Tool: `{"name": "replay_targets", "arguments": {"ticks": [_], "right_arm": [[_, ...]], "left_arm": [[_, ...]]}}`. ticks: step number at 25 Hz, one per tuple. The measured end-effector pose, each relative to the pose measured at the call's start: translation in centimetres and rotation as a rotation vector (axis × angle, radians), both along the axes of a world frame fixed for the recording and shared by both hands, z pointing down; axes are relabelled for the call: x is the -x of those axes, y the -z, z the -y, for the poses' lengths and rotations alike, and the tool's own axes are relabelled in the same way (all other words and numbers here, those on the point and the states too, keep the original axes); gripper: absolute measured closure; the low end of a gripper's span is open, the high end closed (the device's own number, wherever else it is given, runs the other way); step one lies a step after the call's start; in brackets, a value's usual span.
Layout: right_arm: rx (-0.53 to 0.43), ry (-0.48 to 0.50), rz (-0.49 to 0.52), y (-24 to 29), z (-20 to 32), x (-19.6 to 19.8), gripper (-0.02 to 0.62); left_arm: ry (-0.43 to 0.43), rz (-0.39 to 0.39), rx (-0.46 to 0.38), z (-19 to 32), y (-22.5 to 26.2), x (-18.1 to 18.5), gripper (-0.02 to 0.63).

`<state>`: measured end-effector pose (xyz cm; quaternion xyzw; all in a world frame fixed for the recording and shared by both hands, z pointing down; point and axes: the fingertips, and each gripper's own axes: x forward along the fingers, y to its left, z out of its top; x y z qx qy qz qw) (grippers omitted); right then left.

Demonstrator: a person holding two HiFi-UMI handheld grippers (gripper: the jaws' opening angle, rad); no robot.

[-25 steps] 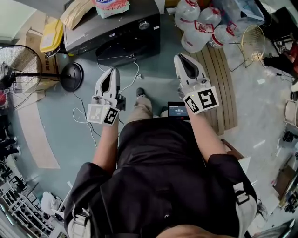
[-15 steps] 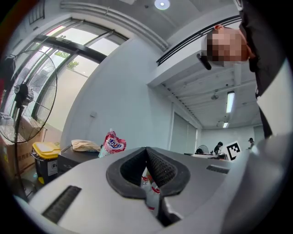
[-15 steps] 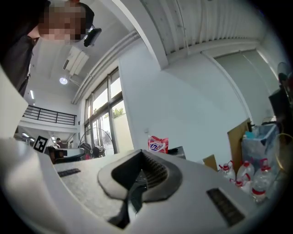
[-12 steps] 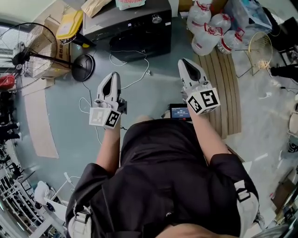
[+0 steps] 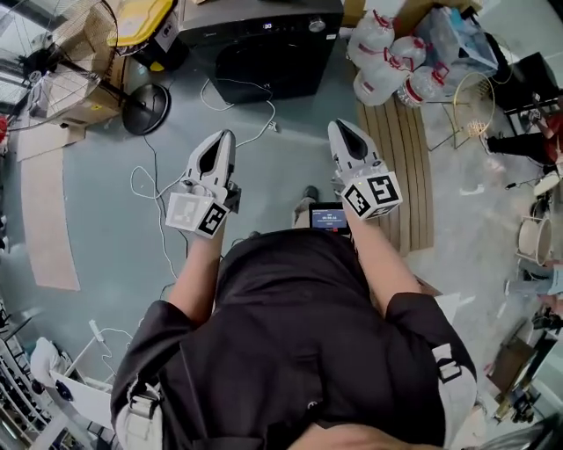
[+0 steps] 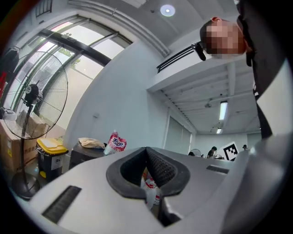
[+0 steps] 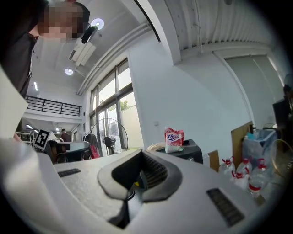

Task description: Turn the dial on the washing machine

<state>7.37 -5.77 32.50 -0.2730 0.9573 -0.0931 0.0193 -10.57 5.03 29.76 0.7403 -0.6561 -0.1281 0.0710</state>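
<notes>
both grippers, left and right, are closed and empty (approach step, i judge); washing machine sits top centre, dial well ahead; next: get closer, open one.

We see a standing fan at the upper left of the head view, its round base on the grey floor. A yellow bin is just beside it and a cardboard box lies to its left. A white cable loops over the floor. At the upper right we find a cluster of water bottles next to a run of wooden slats, with a wire basket further right. A small lit screen shows near the middle. In the right gripper view, a pink-and-white pouch stands upright before the white wall.
</notes>
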Motion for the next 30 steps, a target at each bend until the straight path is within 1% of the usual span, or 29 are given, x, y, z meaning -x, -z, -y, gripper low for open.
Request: {"name": "replay_targets", "arguments": {"ticks": [2, 6, 9, 11, 13, 16, 19, 22, 24, 27, 28, 30], "right_arm": [[-0.007, -0.015, -0.003, 0.0, -2.8, 1.0, 0.592], [-0.005, -0.050, -0.016, -0.8, -8.7, 2.5, 0.592], [-0.008, -0.043, -0.068, -2.1, -13.2, 3.2, 0.592], [-0.009, -0.049, -0.102, -2.8, -15.3, 2.9, 0.592], [0.001, -0.047, -0.118, -3.3, -16.8, 2.0, 0.592], [0.010, -0.006, -0.116, -3.5, -18.0, 0.7, 0.592], [0.004, 0.027, -0.114, -3.6, -19.1, -0.8, 0.592], [0.001, 0.055, -0.109, -3.4, -19.8, -1.8, 0.592], [-0.025, 0.065, -0.108, -2.5, -20.2, -2.8, 0.592], [-0.112, 0.109, -0.138, -0.9, -21.2, -5.2, 0.592], [-0.124, 0.121, -0.143, -0.8, -21.2, -6.3, 0.592], [-0.102, 0.117, -0.125, -0.9, -20.5, -9.1, 0.592]], "left_arm": [[0.002, 0.004, 0.020, -3.2, -0.6, 1.2, 0.611], [0.004, 0.050, 0.054, -9.7, -2.3, 3.2, 0.611], [0.019, 0.073, 0.074, -13.7, -3.8, 4.0, 0.611], [0.026, 0.070, 0.087, -15.4, -4.7, 3.8, 0.611], [0.036, 0.058, 0.096, -16.7, -5.3, 3.2, 0.611], [0.054, 0.041, 0.094, -17.9, -5.6, 2.1, 0.611], [0.056, 0.061, 0.083, -18.9, -4.6, 0.2, 0.611], [0.079, 0.083, 0.084, -19.5, -3.3, -1.5, 0.611], [0.087, 0.076, 0.086, -19.8, -2.7, -2.8, 0.611], [0.089, 0.054, 0.095, -19.8, -2.2, -4.9, 0.611], [0.095, 0.054, 0.100, -19.7, -2.1, -5.6, 0.611], [0.095, 0.069, 0.099, -19.5, -1.7, -7.5, 0.611]]}}
